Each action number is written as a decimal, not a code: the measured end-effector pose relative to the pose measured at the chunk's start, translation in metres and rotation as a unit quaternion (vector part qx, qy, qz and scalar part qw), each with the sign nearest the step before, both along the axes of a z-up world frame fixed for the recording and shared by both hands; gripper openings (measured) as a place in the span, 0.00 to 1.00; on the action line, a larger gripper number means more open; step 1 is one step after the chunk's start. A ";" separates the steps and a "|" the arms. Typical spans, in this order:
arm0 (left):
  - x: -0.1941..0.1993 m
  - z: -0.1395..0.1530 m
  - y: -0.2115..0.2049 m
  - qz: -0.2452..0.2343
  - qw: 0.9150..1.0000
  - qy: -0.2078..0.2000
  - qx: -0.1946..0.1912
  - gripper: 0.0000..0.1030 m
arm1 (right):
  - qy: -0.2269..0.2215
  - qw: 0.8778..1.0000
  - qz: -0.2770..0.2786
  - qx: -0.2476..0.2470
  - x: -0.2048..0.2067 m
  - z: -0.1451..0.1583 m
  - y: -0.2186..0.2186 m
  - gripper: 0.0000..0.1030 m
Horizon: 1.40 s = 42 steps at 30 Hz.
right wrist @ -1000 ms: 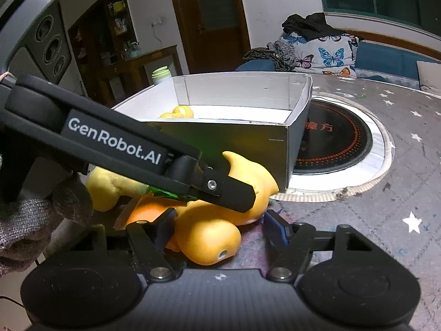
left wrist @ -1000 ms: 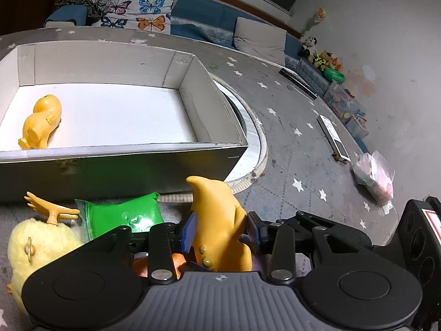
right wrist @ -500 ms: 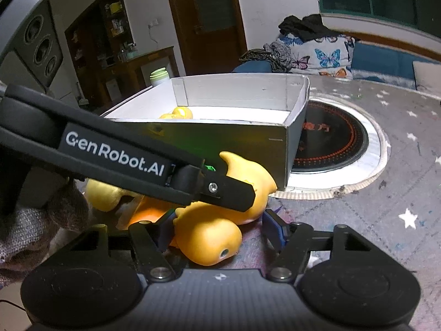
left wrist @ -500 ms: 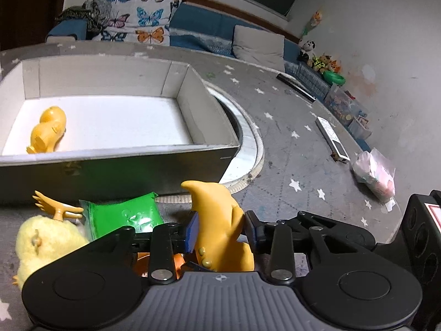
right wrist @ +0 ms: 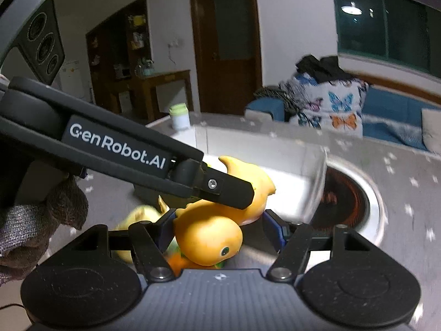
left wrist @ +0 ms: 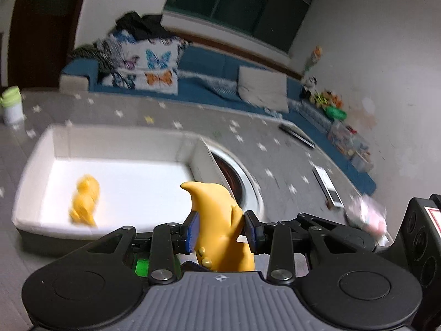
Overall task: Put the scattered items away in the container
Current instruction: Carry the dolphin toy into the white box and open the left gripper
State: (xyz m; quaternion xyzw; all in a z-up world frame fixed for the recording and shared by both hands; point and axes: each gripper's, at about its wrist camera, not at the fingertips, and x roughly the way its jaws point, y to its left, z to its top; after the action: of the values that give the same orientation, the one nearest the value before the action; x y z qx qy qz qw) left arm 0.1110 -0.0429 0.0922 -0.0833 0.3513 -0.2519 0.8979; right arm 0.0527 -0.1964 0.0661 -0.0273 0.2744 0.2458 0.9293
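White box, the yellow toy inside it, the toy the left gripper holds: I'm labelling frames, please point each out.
White box (left wrist: 118, 143), left wrist view, far inner wall.
Yellow toy inside (left wrist: 84, 202), left wrist view, its body.
Held yellow toy (left wrist: 217, 215), left wrist view, mid-body.

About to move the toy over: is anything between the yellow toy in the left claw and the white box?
Nothing visible does. The yellow rubber dolphin toy, clamped in the left claw, sits above the near wall of the white cardboard box.

Smooth, glossy rubbery toy dolphin (left wrist: 220, 220); matt white cardboard-like box (left wrist: 115, 143) at ten o'clock; matt black plastic left gripper (left wrist: 220, 227); rough knitted glove (right wrist: 33, 220) at nine o'clock; starred grey cloth (left wrist: 248, 127).
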 end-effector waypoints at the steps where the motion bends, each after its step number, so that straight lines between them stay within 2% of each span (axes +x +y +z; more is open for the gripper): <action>1: 0.005 0.005 0.002 0.006 1.000 -0.006 0.003 0.37 | -0.004 1.000 0.004 -0.001 0.006 0.005 0.003 0.66; 3: 0.019 0.010 0.008 0.016 1.000 -0.006 0.002 0.37 | -0.011 1.000 0.013 -0.003 0.018 0.015 0.009 0.66; 9: 0.071 0.007 0.025 0.031 0.999 0.031 -0.012 0.37 | 0.013 0.999 0.032 -0.004 0.074 0.026 0.030 0.66; 20: 0.137 -0.038 0.045 0.049 0.992 0.118 -0.017 0.37 | 0.099 0.994 0.051 -0.012 0.145 -0.010 0.052 0.66; 32: 0.152 -0.067 0.044 0.048 0.986 0.161 0.004 0.37 | 0.179 0.981 0.063 -0.027 0.170 -0.045 0.060 0.66; 42: 0.149 -0.070 0.046 0.039 0.986 0.162 0.000 0.37 | 0.191 0.979 0.065 -0.039 0.166 -0.045 0.064 0.67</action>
State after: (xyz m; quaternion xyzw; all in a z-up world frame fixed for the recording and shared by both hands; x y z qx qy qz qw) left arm 0.2597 0.0028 0.0222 -0.1368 0.4886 -0.1995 0.8383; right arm 0.2183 -0.1325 0.0206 -0.0337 0.4534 0.2960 0.8401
